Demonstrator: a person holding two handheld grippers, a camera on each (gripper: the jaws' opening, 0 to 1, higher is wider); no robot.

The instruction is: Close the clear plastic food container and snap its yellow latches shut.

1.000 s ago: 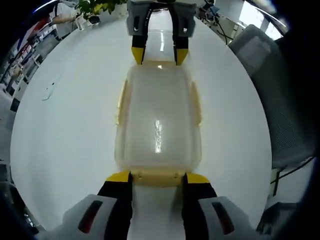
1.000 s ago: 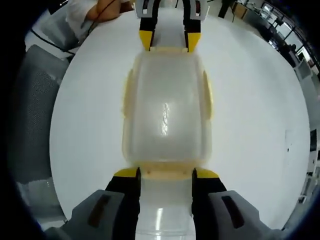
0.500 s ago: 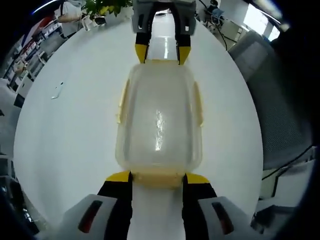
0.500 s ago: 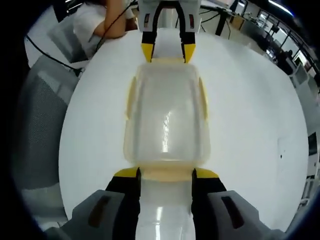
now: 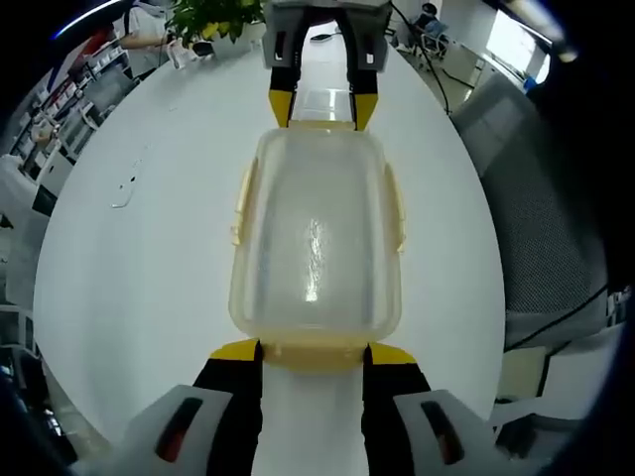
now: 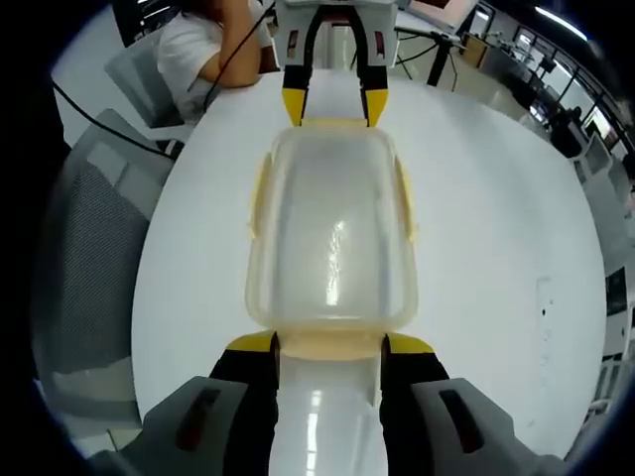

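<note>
clear container [image 5: 316,248] is seen on the white table [image 5: 139,258], lid on. it is flanked at opposite short ends by left tool [image 5: 313,354] and right tool [image 6: 328,346], jaws apart, tips beside end latches.

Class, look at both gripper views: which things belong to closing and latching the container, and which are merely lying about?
Belonging to the job:
clear plastic food container with pale yellow latches
left gripper
right gripper

Lying about:
round white table
grey mesh chair
green potted plant
small dark object on the table
</note>
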